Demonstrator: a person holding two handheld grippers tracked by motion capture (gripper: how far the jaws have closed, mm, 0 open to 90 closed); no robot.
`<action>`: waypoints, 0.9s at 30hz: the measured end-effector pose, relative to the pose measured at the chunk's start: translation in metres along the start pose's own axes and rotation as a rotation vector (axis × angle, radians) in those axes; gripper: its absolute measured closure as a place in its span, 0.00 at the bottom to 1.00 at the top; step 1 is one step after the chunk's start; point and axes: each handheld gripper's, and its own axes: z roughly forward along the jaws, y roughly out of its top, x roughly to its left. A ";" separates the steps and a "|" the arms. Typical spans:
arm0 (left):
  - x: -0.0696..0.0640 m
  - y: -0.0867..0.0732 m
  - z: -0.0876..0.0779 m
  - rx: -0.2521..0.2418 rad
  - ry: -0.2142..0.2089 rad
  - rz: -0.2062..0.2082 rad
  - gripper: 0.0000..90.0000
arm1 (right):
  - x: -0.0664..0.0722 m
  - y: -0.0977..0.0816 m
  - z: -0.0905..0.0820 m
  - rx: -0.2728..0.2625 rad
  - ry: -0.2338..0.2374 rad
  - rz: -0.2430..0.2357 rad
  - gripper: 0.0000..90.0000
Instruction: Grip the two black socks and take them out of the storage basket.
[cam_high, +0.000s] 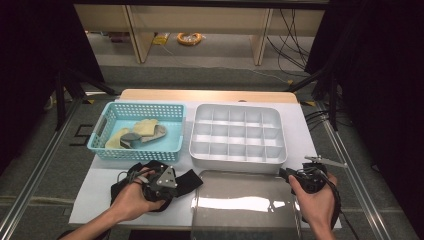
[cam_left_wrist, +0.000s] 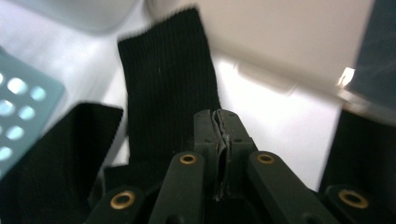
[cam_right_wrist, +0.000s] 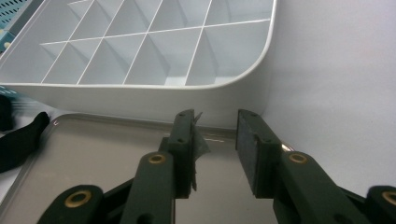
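Black socks (cam_high: 187, 181) lying flat on the white table (cam_high: 305, 130), just in front of the turquoise basket (cam_high: 102, 127), with the left gripper (cam_high: 161, 184) lowered onto them and its jaws pressed together, seemingly pinching a fold of the ribbed knit, though hard to confirm from the left gripper view. Resting apart at the right edge, beside the clear lid (cam_high: 245, 205), the right gripper (cam_right_wrist: 215, 135), jaws spread and holding nothing. Judged as an early stage: every cell of the white divided tray (cam_high: 237, 132) unfilled, a few more socks (cam_high: 145, 127) waiting in the basket, so sorting almost all left to do.
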 end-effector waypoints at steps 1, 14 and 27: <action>0.000 0.002 -0.005 -0.007 -0.014 0.006 0.96 | 0.000 0.000 0.001 0.000 -0.006 -0.005 0.76; 0.039 -0.013 -0.019 -0.188 -0.179 -0.310 0.96 | 0.005 0.000 0.001 0.000 -0.001 0.002 0.76; 0.083 -0.054 -0.008 -0.191 0.003 -0.517 0.93 | 0.004 0.000 0.004 0.004 0.009 -0.019 0.76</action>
